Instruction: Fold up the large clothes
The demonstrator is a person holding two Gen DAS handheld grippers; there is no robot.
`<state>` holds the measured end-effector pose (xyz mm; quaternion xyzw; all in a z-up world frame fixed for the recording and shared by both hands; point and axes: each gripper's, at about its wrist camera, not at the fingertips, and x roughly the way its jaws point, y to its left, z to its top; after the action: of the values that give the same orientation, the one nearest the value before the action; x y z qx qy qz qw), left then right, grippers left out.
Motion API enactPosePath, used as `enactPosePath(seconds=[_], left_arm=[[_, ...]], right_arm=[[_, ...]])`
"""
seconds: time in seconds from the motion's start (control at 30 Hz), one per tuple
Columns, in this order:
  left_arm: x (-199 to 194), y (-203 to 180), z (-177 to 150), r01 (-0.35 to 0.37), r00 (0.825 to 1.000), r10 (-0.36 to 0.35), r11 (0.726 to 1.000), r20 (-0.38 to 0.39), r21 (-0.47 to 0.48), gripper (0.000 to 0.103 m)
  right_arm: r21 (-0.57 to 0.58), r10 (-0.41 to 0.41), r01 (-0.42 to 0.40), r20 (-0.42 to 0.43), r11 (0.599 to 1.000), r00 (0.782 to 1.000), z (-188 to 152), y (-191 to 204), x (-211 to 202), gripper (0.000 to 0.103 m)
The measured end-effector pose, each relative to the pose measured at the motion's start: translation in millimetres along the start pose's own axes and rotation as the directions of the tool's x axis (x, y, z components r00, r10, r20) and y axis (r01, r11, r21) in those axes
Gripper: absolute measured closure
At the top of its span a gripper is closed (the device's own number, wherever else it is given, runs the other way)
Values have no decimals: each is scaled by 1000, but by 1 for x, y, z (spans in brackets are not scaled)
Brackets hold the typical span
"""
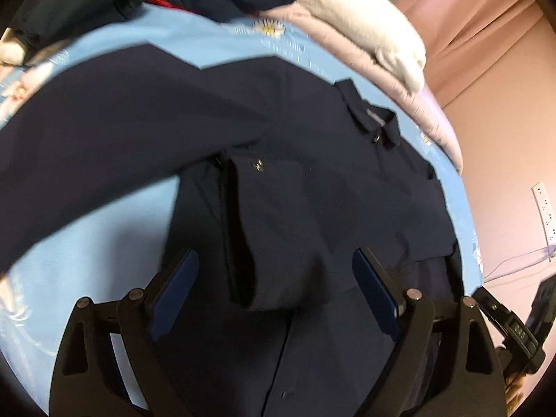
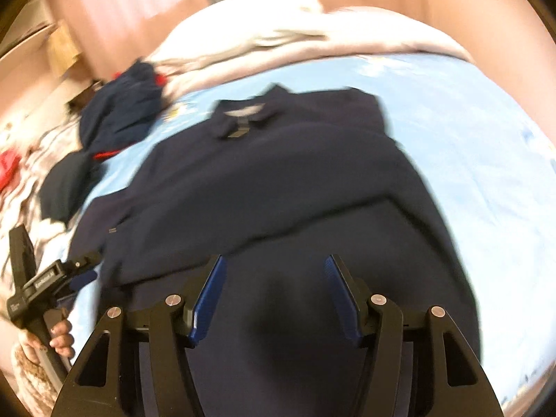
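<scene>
While both grippers' jaws stand apart over navy shirt [image 1: 312,191], collar label [image 2: 243,113] blurred, unreadable, blue bedsheet [image 1: 104,229].

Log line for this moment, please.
left gripper: open | right gripper: open | navy shirt: flat on bed sheet, sleeve folded across

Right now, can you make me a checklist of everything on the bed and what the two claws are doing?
Surface: light blue bedsheet with daisy print.
Job's things: navy shirt lying flat, collar away from the claws, one sleeve folded across its front.
Clutter: dark clothes pile with red trim; cream blanket.
Claws: left claw open, empty; right claw open, empty.
Cables: thin cable near wall socket.
Surroundings: pink curtain, pink wall.
</scene>
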<state>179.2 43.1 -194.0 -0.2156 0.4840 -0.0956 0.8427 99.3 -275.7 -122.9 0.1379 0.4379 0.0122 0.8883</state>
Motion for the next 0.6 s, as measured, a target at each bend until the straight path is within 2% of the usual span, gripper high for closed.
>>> enactPosePath(seconds=[0.1,0.17,0.23,0.3,0.37,0.4,0.43,0.47,0.6], left_arm=[[18,0,-2,47,998,-48,999,-27,-25,21],[25,2,-5,76,996,-78,995,-36,-59,22],[29,3,-7,95,995,-98,992,-33,-80,33],[31,3,-8,113,993,-115,988,-18,-101,52],[35,3,-5,142,989,-147,982,-32,-127,58],[35,3,-4,146,988,-152,980,-33,-134,65],[34,-3,-1,138,989,-142,984,-31,-115,71],[33,-9,1,129,991,-132,988,-25,-83,84],[19,-36,13,46,998,-47,998,31,38,90]], right_arm=[[58,-45,45,-5,997,999,-6,-23,5,43],[88,-69,70,-11,994,998,-8,-32,8,43],[117,-73,75,-14,990,997,-11,-40,9,43],[153,-67,69,-16,986,998,-14,-50,10,43],[176,-61,63,-15,982,998,-17,-59,8,43],[186,-63,65,-14,980,998,-17,-61,10,43],[189,-65,66,-12,980,998,-19,-65,9,43],[193,-68,69,-10,979,998,-19,-66,9,43],[203,-72,70,2,977,997,-19,-70,7,43]])
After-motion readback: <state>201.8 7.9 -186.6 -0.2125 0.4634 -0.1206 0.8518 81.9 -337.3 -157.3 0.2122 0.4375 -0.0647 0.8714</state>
